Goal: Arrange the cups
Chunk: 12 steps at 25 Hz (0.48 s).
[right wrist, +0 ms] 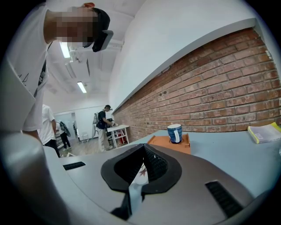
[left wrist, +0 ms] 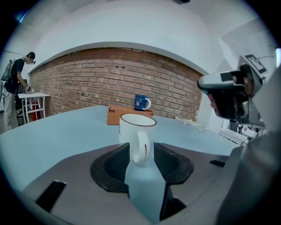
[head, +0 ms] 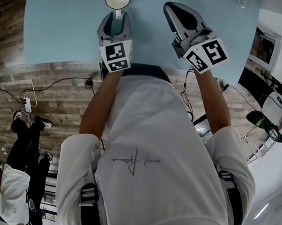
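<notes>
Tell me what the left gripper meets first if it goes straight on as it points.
The handle of the white cup: it faces the left gripper, in line with the gap between its open jaws. Remaining distance unclear.

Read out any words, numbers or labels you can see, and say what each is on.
"6", or a swirl like it: blue cup; too small to be sure.
Handwritten script: white shirt; not legible.
Square marker patterns: left marker cube, right marker cube; no words.
</notes>
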Available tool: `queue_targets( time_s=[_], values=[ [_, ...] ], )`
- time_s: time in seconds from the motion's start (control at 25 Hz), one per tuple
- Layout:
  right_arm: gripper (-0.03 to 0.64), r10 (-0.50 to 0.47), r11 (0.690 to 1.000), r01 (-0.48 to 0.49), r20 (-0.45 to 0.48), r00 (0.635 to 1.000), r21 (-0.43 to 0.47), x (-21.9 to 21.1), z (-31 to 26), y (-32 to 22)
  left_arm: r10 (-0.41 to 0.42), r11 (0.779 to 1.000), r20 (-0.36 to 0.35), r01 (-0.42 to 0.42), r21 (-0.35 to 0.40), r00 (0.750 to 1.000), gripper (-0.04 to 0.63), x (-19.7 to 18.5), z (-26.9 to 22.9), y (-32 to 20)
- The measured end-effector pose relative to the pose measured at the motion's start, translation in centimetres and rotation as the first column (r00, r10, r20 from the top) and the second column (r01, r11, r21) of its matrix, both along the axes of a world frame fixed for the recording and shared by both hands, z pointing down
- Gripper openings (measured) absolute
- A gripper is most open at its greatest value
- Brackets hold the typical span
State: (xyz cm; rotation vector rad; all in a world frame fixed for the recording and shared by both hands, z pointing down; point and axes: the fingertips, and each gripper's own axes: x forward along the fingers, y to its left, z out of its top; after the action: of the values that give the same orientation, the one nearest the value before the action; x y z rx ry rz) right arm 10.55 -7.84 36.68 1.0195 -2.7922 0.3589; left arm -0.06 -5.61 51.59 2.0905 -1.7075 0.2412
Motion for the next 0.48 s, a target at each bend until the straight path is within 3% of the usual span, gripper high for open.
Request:
queue_targets(
  time_s=[0.48],
  values=[
    [0.021,0.007,1.0,-0.007,-0.013,1.0,-0.012,0.68,0.51,-0.24,-0.047,0.999,0.024,0.046,0.009,0.999,0.153,-0.69,0.03,-0.71]
  ],
)
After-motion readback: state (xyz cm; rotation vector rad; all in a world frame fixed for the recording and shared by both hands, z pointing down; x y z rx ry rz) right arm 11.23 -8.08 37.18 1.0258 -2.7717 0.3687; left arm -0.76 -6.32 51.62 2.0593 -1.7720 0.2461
